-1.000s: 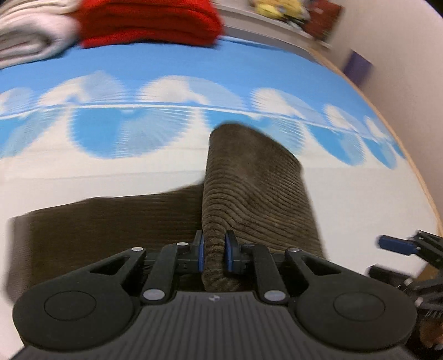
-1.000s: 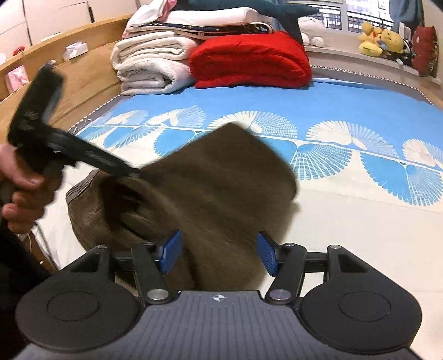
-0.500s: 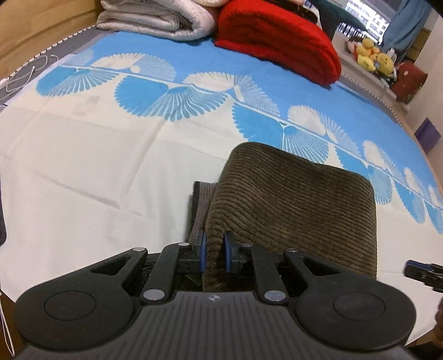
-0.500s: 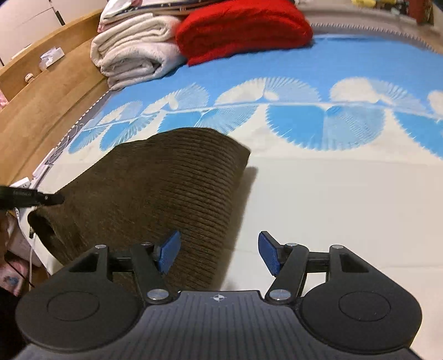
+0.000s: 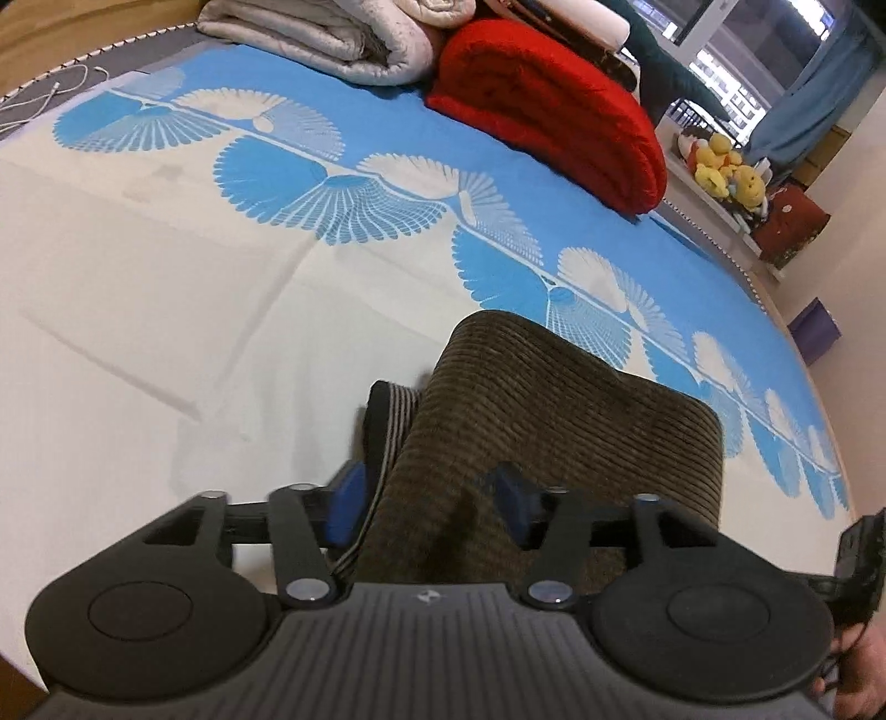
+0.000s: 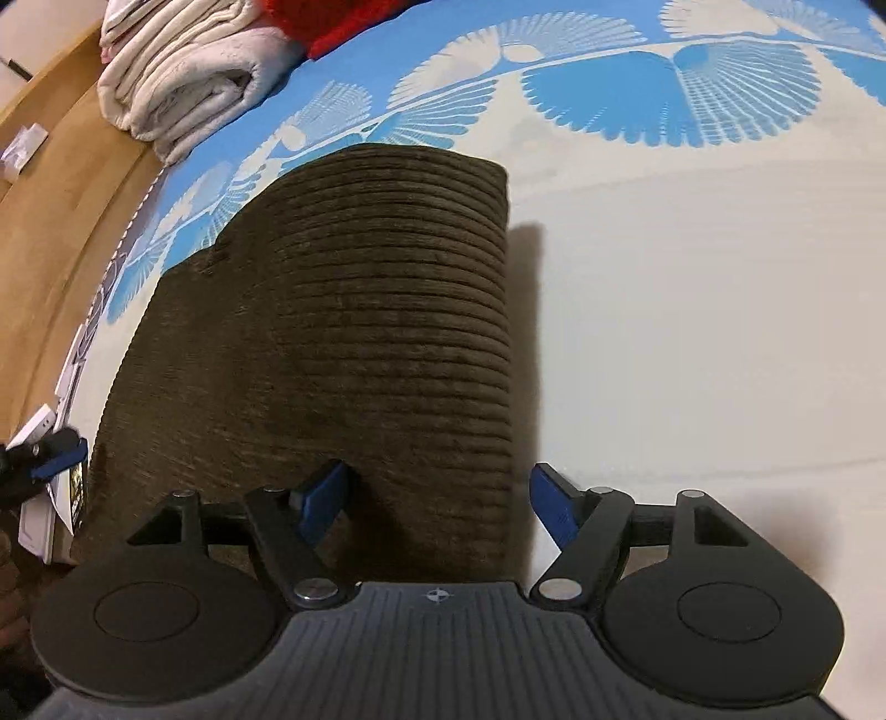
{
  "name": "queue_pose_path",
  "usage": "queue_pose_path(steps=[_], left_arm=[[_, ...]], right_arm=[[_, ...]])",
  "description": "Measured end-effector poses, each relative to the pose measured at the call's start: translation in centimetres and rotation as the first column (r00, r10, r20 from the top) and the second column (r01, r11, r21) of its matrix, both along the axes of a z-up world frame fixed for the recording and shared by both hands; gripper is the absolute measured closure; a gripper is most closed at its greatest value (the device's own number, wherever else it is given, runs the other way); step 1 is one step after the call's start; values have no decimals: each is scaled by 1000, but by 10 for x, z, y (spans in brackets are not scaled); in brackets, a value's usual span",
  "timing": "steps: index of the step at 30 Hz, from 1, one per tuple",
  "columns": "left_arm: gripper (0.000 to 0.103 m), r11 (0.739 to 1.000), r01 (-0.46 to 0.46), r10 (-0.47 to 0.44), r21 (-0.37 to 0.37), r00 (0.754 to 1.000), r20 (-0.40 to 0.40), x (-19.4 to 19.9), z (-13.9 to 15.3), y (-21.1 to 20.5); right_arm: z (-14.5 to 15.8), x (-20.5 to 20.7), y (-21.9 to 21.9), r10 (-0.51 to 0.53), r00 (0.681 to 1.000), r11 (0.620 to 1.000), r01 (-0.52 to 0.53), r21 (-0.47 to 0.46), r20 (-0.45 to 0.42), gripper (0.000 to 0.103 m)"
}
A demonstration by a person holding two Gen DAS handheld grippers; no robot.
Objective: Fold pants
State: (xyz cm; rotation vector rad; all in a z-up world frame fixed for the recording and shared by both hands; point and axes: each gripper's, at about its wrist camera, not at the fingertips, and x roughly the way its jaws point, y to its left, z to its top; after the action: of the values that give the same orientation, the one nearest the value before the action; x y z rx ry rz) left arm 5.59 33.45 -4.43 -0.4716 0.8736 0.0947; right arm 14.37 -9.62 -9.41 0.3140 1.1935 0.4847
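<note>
Left wrist view. The left claw [image 5: 429,507] points down at the folded brown corduroy pants [image 5: 565,421], which lie on the bed [image 5: 166,343] near its front edge. The jaws have just been opening and now stand spread; the near edge of the pants lies between the 2 blue pads [image 5: 346,501], which no longer press on the cloth. A striped waistband [image 5: 396,421] shows from under the top layer at the left side of the fold. The bedsheet is cream in front and blue with white fan shapes behind. At the far end of the bed lie a folded grey-white blanket [image 5: 343,39] and a folded red blanket [image 5: 554,111]; yellow plush toys [image 5: 725,171] sit on a ledge beyond. Part of the right claw [image 5: 858,548] and a hand [image 5: 864,675] appear at the lower right edge.

Right wrist view. The right claw [image 6: 437,501] is spread wide, its jaws having just been opening, over the right near corner of the pants [image 6: 354,332]; the pads do not pinch the cloth. The fold lies flat, ribs running across. The tip of the left claw [image 6: 55,454] shows at the left edge, beside the pants. The grey-white blanket [image 6: 188,72] lies at the upper left by the wooden bed frame [image 6: 44,221].
</note>
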Motion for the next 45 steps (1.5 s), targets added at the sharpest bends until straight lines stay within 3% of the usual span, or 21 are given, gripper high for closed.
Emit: queue_pose_path(steps=[6,8,12,15,18,19,20,22,23,25,28,31,33,34,36,38,41,45], left_arm=[[44,997,46,-41,67,997,-65,36,-20,-23],[83,983,79,-70,163,996,-61,37,-18,-33],[87,980,97,-113,173,990,81,13,7,-30],[87,988,55,-70,147,992,101,-2,12,-23],[81,992,0,3,126,1000,-20,4,-7,-10],[72,992,-12,18,127,999,-48,7,-13,-6],[54,995,-22,28,101,998,-60,9,-17,-1],[29,999,-49,50,6,995,-85,13,-25,8],[23,997,-57,52,-43,993,-106,15,-31,11],[23,993,-50,33,-103,987,-160,24,-44,12],[17,998,-7,-5,-66,982,-187,35,-50,1],[16,999,4,-11,-39,981,-195,42,-52,-7],[21,1000,1,-6,-26,982,-191,45,-53,-11],[27,1000,3,-5,-11,982,-186,46,-52,-15],[43,1000,19,-16,21,987,-161,46,-45,-22],[62,999,24,-21,23,991,-136,48,-38,-28],[67,999,36,-37,-17,993,-108,56,-34,-40],[68,994,106,-105,7,992,-75,73,-26,-80]], right_arm=[[-4,10,7,25,1000,1000,-25,-4,-10,26],[-4,11,8,34,999,999,-34,-7,-5,26],[0,10,12,49,999,999,-48,-15,14,26],[5,8,15,57,997,998,-56,-16,45,26],[6,6,15,57,997,998,-56,-14,51,26],[4,7,15,56,997,998,-56,-17,45,26],[2,7,15,55,998,998,-54,-20,37,26],[-1,7,16,50,998,998,-49,-24,25,25],[-3,8,16,49,999,999,-48,-24,21,24],[-4,9,17,44,999,999,-44,-22,13,23],[-5,9,19,49,999,999,-49,-20,16,25],[-1,6,24,65,997,998,-64,-26,52,42],[3,4,26,68,994,997,-66,-25,81,55],[6,3,26,65,993,998,-63,-22,97,66],[14,2,23,60,989,998,-59,-8,134,76],[26,2,18,57,981,998,-58,5,183,78],[41,3,6,51,970,999,-51,-4,236,79],[54,14,-22,21,970,1000,-16,-25,241,80]])
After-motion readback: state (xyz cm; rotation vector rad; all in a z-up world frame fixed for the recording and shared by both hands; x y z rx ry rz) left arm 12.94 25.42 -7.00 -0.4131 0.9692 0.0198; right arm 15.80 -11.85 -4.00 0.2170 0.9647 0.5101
